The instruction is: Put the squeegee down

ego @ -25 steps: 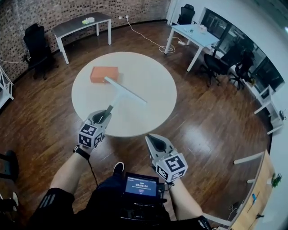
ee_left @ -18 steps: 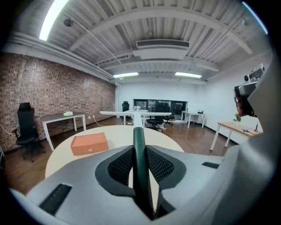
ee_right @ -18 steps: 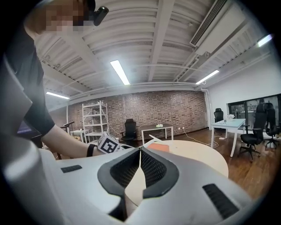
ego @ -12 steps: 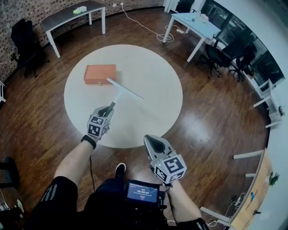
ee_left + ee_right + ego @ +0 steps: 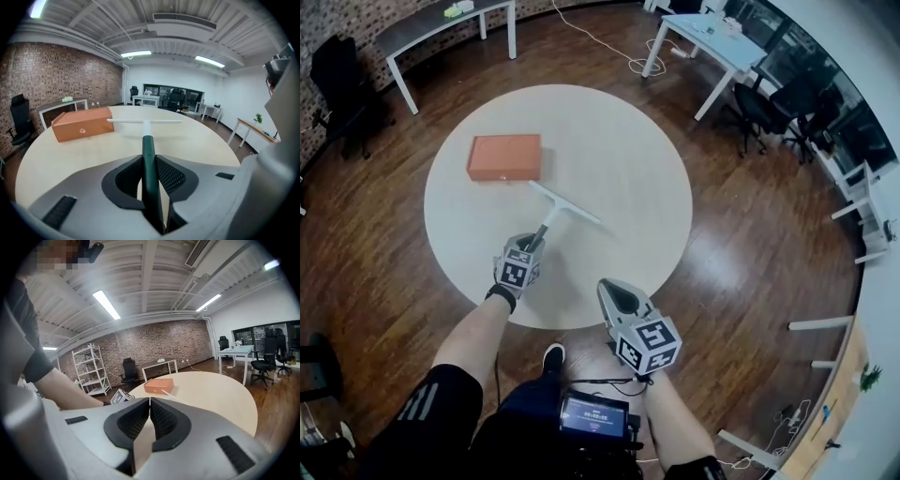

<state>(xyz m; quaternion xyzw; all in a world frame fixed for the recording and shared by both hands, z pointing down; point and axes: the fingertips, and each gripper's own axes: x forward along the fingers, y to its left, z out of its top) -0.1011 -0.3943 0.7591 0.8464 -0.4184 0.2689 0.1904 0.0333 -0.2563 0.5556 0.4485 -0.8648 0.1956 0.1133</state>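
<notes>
While the left gripper [image 5: 149,161] pinches the squeegee [image 5: 565,203] by its dark handle, blade low over the round table [image 5: 628,131] at 4 o'clock of the orange box [image 5: 503,157], release looks pending; right gripper [image 5: 148,420] pressed together, empty, off the 5 o'clock edge.

- squeegee [image 5: 553,212]: T-shaped, thin white blade across the far end, short white neck, dark green grip.
- Held, not lying free: grip is pinched between jaws of left gripper [image 5: 531,242], which are closed tight on it; grip runs straight out along the jaws.
- Pose: handle points away from the person, blade crosswise & approx. level, diagonal in head view.
- Location: over round table [image 5: 623,155], near-centre; blade's left end just beside near corner of orange box [image 5: 504,157].
- Blade low over tabletop; contact w/ surface can't be told.
</notes>
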